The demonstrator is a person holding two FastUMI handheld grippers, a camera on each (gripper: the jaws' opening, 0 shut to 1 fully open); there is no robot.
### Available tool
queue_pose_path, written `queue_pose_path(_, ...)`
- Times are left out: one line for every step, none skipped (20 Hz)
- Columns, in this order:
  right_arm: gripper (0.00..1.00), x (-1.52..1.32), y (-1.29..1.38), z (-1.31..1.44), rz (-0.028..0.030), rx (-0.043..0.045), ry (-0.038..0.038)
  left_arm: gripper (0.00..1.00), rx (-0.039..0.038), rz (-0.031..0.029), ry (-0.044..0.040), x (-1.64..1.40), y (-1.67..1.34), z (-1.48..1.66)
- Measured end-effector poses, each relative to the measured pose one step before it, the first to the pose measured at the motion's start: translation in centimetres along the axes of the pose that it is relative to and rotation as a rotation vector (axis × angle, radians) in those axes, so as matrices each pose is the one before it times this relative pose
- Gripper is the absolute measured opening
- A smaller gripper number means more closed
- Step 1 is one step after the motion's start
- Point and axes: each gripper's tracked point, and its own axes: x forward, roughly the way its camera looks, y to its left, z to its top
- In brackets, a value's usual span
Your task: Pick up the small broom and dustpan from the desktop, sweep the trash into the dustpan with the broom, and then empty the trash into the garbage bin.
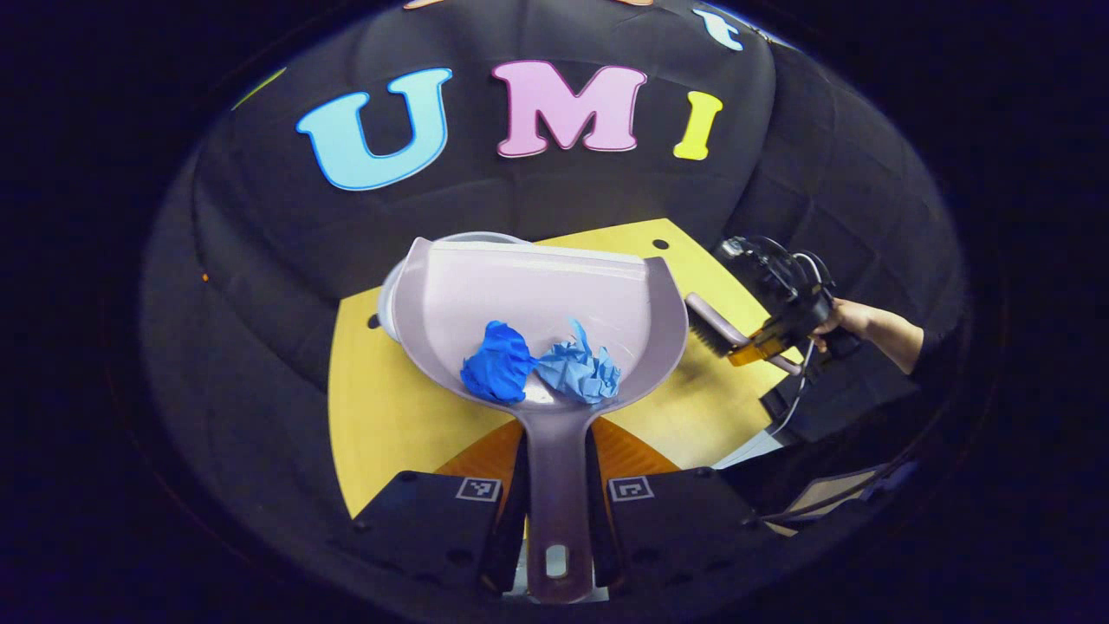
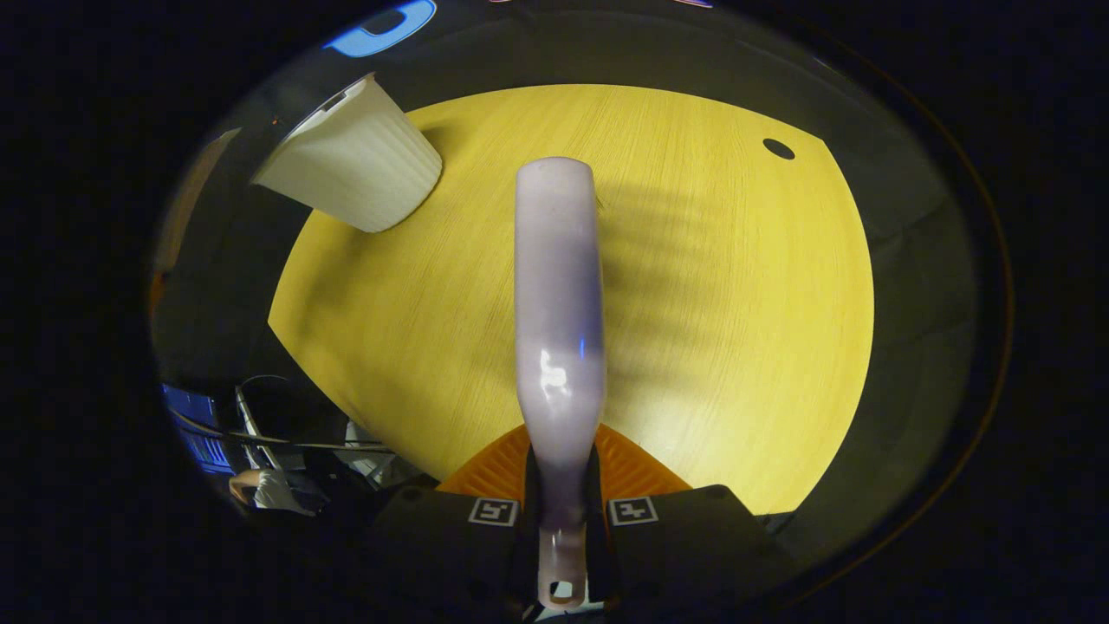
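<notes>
A pale mauve dustpan (image 1: 528, 295) is held above the yellow desktop (image 1: 390, 407), my left gripper (image 1: 556, 494) shut on its handle. Two crumpled blue paper balls (image 1: 541, 364) lie in the pan near the handle. A white garbage bin (image 1: 390, 299) peeks out behind the pan's far left edge. In the right gripper view my right gripper (image 2: 561, 498) is shut on the handle of the small broom (image 2: 559, 312), whose mauve back points away over the desktop (image 2: 736, 303). The white ribbed bin (image 2: 359, 165) stands at the upper left there. The left gripper view also shows the broom (image 1: 715, 334), held by the other gripper (image 1: 767, 342).
A person's hand (image 1: 853, 321) and forearm hold the right gripper at the desk's right side. The desktop has small dark holes (image 2: 778, 149) near its far corners. Black cloth walls surround the desk. Cables and dark gear (image 2: 260, 425) lie beyond the desk's left edge in the right gripper view.
</notes>
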Motion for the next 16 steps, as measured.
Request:
queue_pose_path(0.24, 0.196, -0.142, -0.314, -0.02964, -0.02858, -0.01144, 0.29, -0.00304, 0.05347, 0.00015, -0.091, 2.575, 1.220)
queue_pose_path(0.23, -0.006, 0.226, -0.245, -0.01763, -0.02635, 0.00775, 0.29, 0.01069, 0.04509, 0.01685, 0.405, 2.307, 1.283)
queue_pose_path(0.24, 0.163, 0.279, -0.225, 0.00435, -0.01741, 0.01007, 0.29, 0.01854, 0.04380, 0.02090, 0.309, 1.955, 0.904)
queue_pose_path(0.24, 0.277, 0.502, -0.304, 0.01119, -0.00334, -0.00039, 0.29, 0.04258, 0.04249, 0.02482, 0.858, 1.683, 1.311)
queue_pose_path(0.24, 0.117, 0.793, -0.186, 0.01711, 0.00684, -0.00198, 0.29, 0.05718, 0.03218, 0.02918, 0.842, 1.712, 1.336)
queue_pose_path(0.24, 0.093, 0.629, -0.149, 0.00977, 0.00740, -0.01048, 0.29, 0.06235, 0.02724, 0.02578, 0.916, 0.892, 1.175)
queue_pose_path(0.24, 0.169, 0.177, 0.100, -0.01207, -0.00938, -0.01455, 0.29, 0.04653, -0.00065, 0.03107, 1.239, -0.238, 0.658)
queue_pose_path(0.24, 0.283, 0.334, -0.010, -0.01378, -0.01911, -0.00676, 0.29, 0.03060, -0.00590, 0.03289, 1.094, 0.176, 0.845)
queue_pose_path(0.24, 0.046, 0.463, -0.209, 0.00164, -0.01445, 0.00709, 0.29, 0.04758, -0.00754, 0.03245, 0.500, 0.122, -0.086)
queue_pose_path(0.24, 0.027, 0.574, -0.045, 0.01231, -0.00428, 0.00227, 0.29, 0.05330, 0.01264, 0.02730, 0.174, 0.568, 0.308)
queue_pose_path(0.24, 0.026, 0.446, -0.016, 0.00811, 0.00513, -0.00228, 0.29, 0.05085, 0.01945, 0.02801, 0.348, 0.706, 0.530)
queue_pose_path(0.24, -0.019, 0.186, -0.157, 0.01054, 0.00624, 0.00042, 0.29, 0.05020, 0.01385, 0.03037, 0.383, 0.326, 0.207)
queue_pose_path(0.24, -0.050, 0.056, -0.124, 0.00821, 0.00713, 0.00039, 0.29, 0.04638, 0.01841, 0.02602, 0.183, 0.358, 0.469)
queue_pose_path(0.24, -0.079, 0.052, -0.111, 0.00420, 0.00535, -0.00142, 0.29, 0.04674, 0.01521, 0.02362, 0.065, 0.179, 0.480)
queue_pose_path(0.24, -0.021, -0.123, -0.095, 0.00169, 0.00595, -0.00189, 0.29, 0.04616, 0.02297, 0.01235, -0.323, 0.378, 0.232)
queue_pose_path(0.24, -0.069, -0.104, -0.167, 0.00014, 0.00847, -0.00005, 0.29, 0.04462, 0.03160, 0.00948, -0.245, 0.530, -0.062)
